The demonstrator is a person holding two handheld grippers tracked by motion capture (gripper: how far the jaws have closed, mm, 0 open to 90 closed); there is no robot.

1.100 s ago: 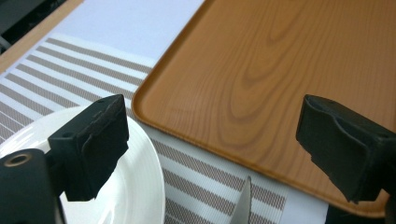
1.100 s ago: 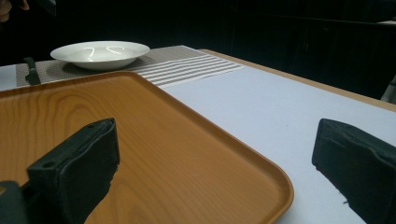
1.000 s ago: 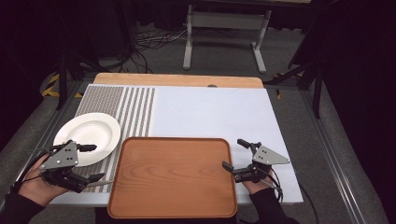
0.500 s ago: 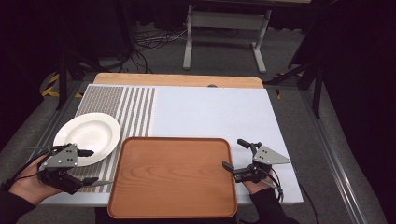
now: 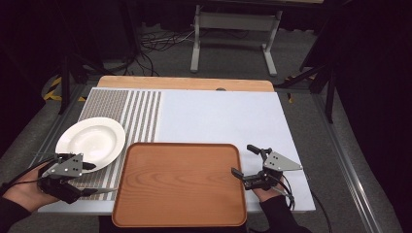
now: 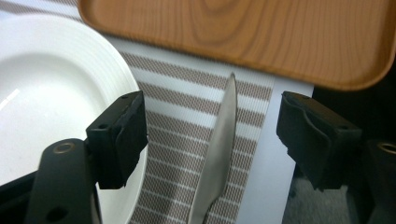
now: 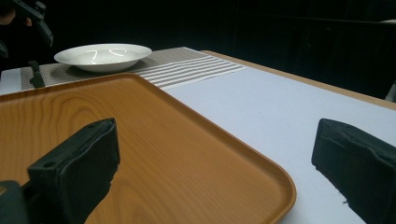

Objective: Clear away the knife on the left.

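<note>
While the left gripper (image 6: 210, 135) hovers with jaws spread wide, a knife (image 6: 215, 154) lies between them on the striped mat (image 6: 187, 116), untouched. Beside one jaw sits the white plate (image 6: 46, 102); beyond lies the wooden tray (image 6: 261, 32). The right gripper (image 5: 246, 160), also spread, straddles the tray's corner.

**Colours on the tabletop**

The plate (image 5: 91, 143) is plain white and shiny. The tray (image 5: 180, 182) is orange-brown wood with wavy grain lines. The mat (image 5: 218, 116) is pale blue-white on the right, and on the left it has brown-grey and white stripes. The tabletop (image 5: 184, 83) shows as light wood along the far edge. The knife (image 6: 217, 149) is silver-grey. The left gripper (image 5: 87, 178) and right gripper (image 5: 244, 161) have black fingers (image 6: 119, 137) and grey top plates. The floor (image 5: 233, 53) is dark grey.
</note>
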